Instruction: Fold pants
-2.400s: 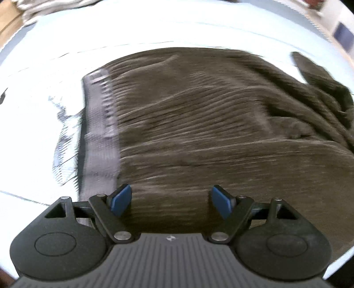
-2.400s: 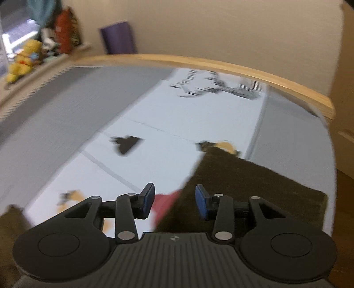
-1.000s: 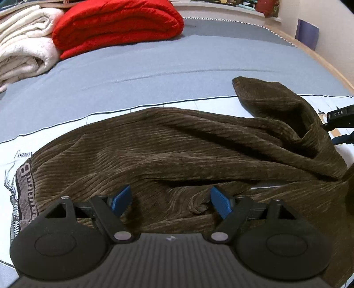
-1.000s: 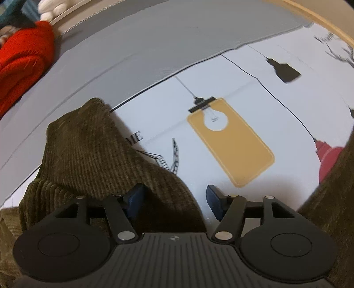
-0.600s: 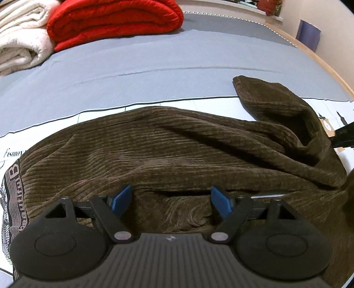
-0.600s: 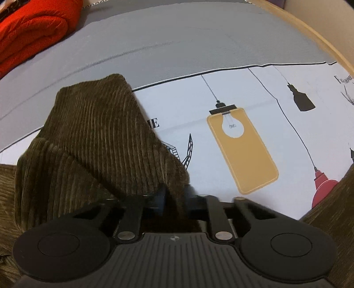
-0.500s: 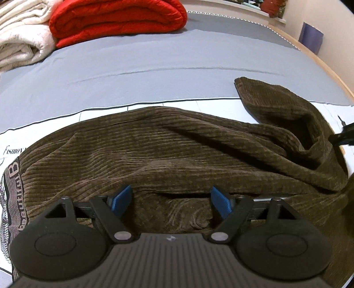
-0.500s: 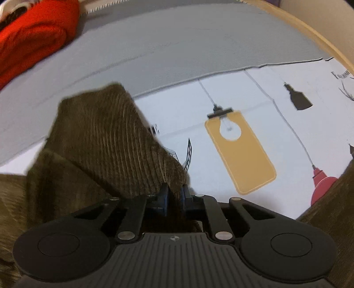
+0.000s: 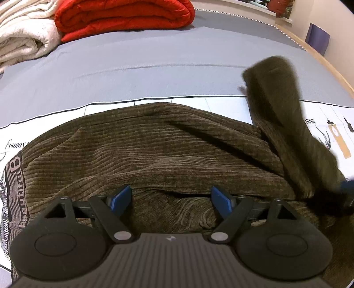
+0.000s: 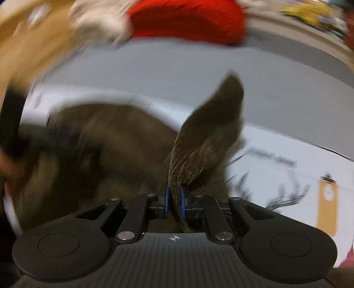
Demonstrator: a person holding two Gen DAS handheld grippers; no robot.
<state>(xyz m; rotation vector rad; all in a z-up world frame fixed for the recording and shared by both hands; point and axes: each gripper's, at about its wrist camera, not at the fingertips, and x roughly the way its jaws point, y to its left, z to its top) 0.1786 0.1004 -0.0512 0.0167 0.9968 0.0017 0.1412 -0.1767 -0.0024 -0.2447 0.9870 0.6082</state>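
Dark brown corduroy pants [image 9: 141, 146] lie across the printed white sheet [image 9: 223, 104] on the bed, waistband with lettering at the left [image 9: 15, 177]. My left gripper [image 9: 171, 198] hovers open over the near fold of the pants, nothing between its blue pads. My right gripper [image 10: 174, 198] is shut on the hem end of a pant leg [image 10: 210, 133], which stands up from the pads in a blurred right wrist view. In the left wrist view that lifted leg [image 9: 278, 106] rises at the right, with the right gripper [image 9: 345, 192] blurred at its base.
A folded red blanket [image 9: 124, 15] and a cream blanket [image 9: 24, 35] lie at the far end of the grey bedspread [image 9: 154, 57]. A wooden bed edge [image 9: 327, 62] curves along the right. Lamp prints [image 10: 327, 195] mark the sheet.
The right gripper closed on the pant leg's end, then lifted and swung it leftward while rolling. The leg now stands up off the sheet. The left gripper stayed about where it was, open.
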